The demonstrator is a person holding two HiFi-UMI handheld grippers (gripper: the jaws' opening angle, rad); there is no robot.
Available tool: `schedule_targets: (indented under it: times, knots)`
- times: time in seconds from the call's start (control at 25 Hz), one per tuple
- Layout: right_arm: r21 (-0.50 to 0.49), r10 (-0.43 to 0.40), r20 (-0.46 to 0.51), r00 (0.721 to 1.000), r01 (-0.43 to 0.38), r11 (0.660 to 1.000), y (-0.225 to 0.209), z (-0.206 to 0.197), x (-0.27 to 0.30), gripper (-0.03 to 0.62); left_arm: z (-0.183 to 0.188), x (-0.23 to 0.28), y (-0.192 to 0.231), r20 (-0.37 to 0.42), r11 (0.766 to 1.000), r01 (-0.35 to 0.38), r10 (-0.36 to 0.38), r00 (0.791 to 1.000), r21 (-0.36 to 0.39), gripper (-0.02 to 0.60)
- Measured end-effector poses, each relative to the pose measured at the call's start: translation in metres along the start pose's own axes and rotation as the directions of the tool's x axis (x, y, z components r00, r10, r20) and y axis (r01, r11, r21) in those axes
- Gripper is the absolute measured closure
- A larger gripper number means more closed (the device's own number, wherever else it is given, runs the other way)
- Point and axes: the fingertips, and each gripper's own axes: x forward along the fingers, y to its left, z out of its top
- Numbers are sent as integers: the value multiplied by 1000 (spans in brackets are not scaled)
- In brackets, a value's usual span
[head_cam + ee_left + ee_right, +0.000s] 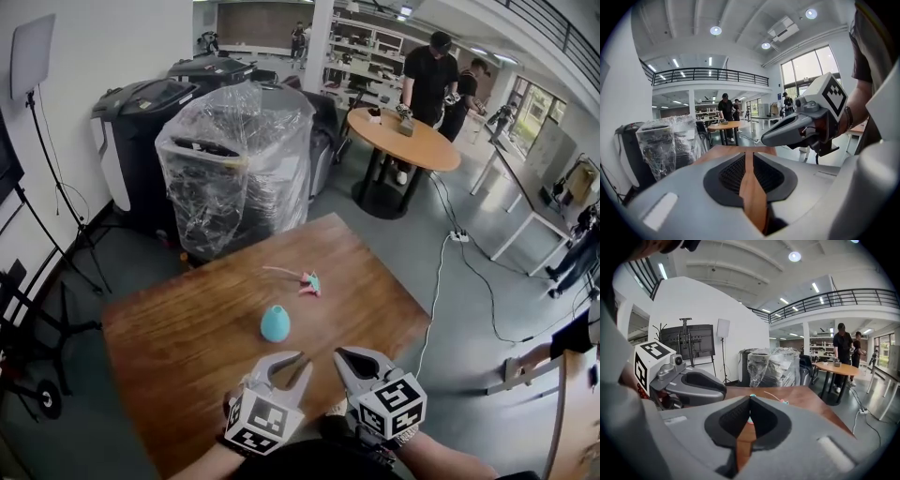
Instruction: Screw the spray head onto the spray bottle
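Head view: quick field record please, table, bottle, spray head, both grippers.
surface: brown wooden table
bottle: teal egg-shaped spray bottle, near table middle, no head on
spray head: pink-and-teal spray head with thin tube, lying beyond bottle, apart from it
left gripper: jaws slightly apart, empty, short of bottle
right gripper: shut, empty

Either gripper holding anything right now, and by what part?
Nothing held: the left gripper and right gripper are empty; the bottle and spray head lie untouched.
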Motion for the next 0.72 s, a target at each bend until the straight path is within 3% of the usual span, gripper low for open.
schedule_targets:
  times: [0.16,0.28,0.44,0.72]
  knots:
    - [-1,61,-22,998,-61,998,-30,-6,20,603,5,36,10,-40,995,-48,52,998,88,503]
    - [0,121,-42,992,-121,993,-58,-9,36,603,7,68,24,-90,990,-96,105,990,106,489]
    - [-16,213,-76,974,-215,976,-95,-11,49,603,1,118,45,-172,985,-161,170,970,64,474]
    - [-31,337,-145,930,-344,938,-147,-25,62,603,-40,198,76,-333,964,-263,238,912,-33,408]
